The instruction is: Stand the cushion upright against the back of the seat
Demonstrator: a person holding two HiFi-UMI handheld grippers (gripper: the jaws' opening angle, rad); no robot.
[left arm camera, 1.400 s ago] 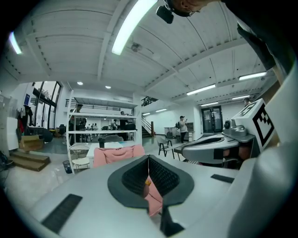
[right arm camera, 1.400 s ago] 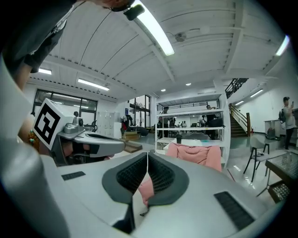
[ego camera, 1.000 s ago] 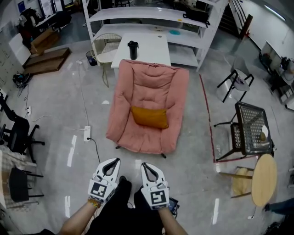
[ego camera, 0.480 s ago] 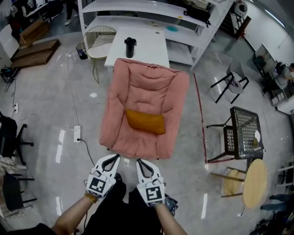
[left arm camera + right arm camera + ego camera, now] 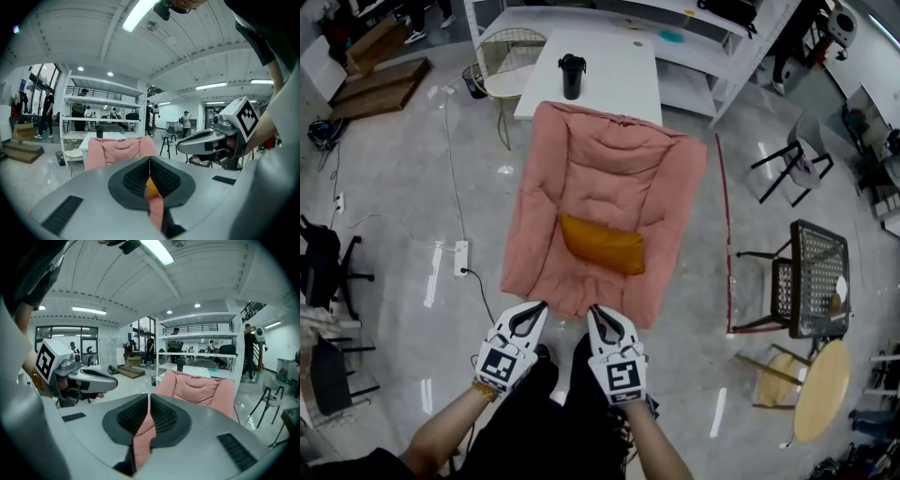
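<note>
Orange cushion [image 5: 602, 244] lies flat and a touch askew in the lap of the pink armchair [image 5: 609, 159], straight ahead of both pairs of jaws and well apart from them. The left gripper [image 5: 531, 312] has its jaws pressed together on nothing, and the right gripper [image 5: 598, 315] beside it does too. Left of the jaws a power strip [image 5: 460, 258] sits on the floor, beyond the armchair a white table [image 5: 609, 94] carries a black flask [image 5: 572, 75], and off right stand a black mesh chair [image 5: 811, 281] and a round wooden table [image 5: 823, 389]; only the armchair's front edge lies between jaws and cushion.
</note>
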